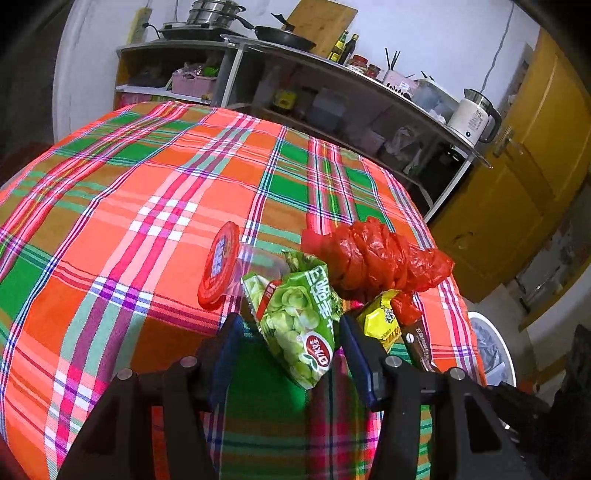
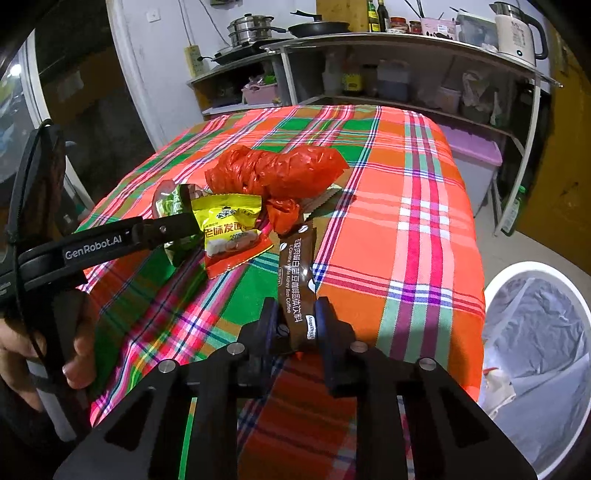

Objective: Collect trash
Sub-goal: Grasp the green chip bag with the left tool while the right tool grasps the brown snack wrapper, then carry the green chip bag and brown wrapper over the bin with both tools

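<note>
Right beside table edge [image 2: 476, 295], bin [image 2: 535, 354].

tablecloth [image 1: 155, 192]: woven cloth, matt
red bag [image 1: 373, 254]: thin crinkled plastic, glossy
green packet [image 1: 299, 325]: glossy foil
kettle [image 2: 515, 33]: smooth plastic

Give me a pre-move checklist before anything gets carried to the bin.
1. Right gripper shut on the brown coffee sachet: ok.
2. Left gripper gripping the green snack bag: not ok, jaws open around it.
3. White bin open, with liner: ok.
4. Sachet free of the red plastic bag: cannot tell.
5. Yellow packet collected: not ok, it lies on the tablecloth.
</note>
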